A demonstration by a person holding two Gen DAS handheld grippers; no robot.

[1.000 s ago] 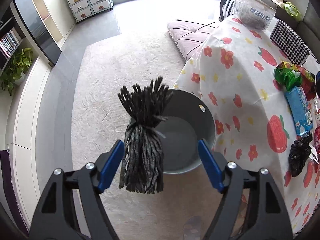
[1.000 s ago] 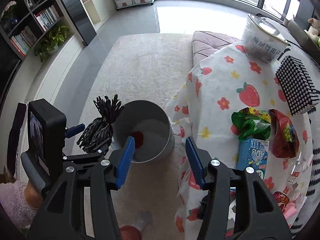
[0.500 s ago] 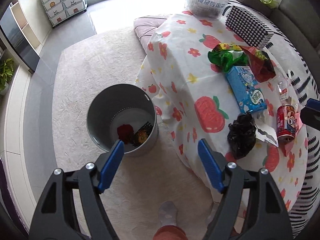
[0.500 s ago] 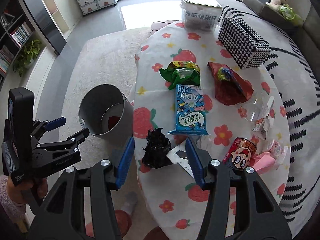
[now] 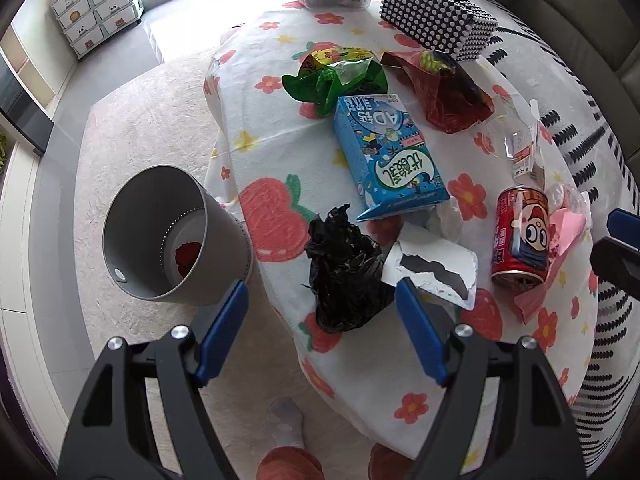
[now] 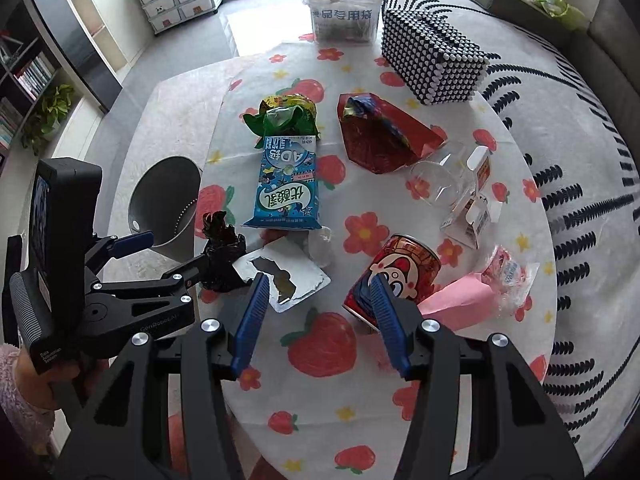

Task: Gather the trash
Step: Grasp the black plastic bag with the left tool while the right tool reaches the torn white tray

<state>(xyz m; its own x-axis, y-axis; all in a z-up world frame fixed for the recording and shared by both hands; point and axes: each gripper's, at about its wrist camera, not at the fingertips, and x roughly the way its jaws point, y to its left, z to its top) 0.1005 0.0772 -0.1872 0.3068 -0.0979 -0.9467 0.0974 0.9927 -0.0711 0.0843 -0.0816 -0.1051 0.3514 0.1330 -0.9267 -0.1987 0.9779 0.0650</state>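
Left tongs point(image 5: 320, 312), nearest the viewer, stand released and empty, their blue pads point(image 5: 224, 320) spread either side of the crumpled black bag point(image 5: 344, 276) lying at the near edge of the tabletop point(image 5: 440, 360). Right tongs point(image 6: 318, 308) are likewise released and grasp nothing; one pad overlaps the red can point(image 6: 394, 276) in the right wrist view, but contact cannot be confirmed. The can lies on its side, touching a pink wrapper point(image 6: 456, 294).

Just beyond the black bag lies a torn white card point(image 5: 432, 268), then the blue milk carton point(image 5: 388, 156), flat on its side. Farther still: a green snack bag point(image 5: 336, 76), a red foil bag point(image 5: 444, 96), a clear plastic piece point(image 6: 440, 184) and a small white box point(image 6: 472, 216). The dotted box point(image 6: 432, 60) and lidded container point(image 6: 344, 12) at the far edge appear to be furnishings, not trash.

The grey bin point(image 5: 168, 236) stands on the carpet just beside the tabletop, on the left-hand side, a red scrap already at its bottom.

Suggested practice: the left tongs would take the black bag, the item closest to the bin, closing on its bulk, not on a loose fold, since thin film slips. The right tongs would straddle the can across its round body, squarely, so it cannot roll away. Flat items such as the card are probably best left until their edges are clear.
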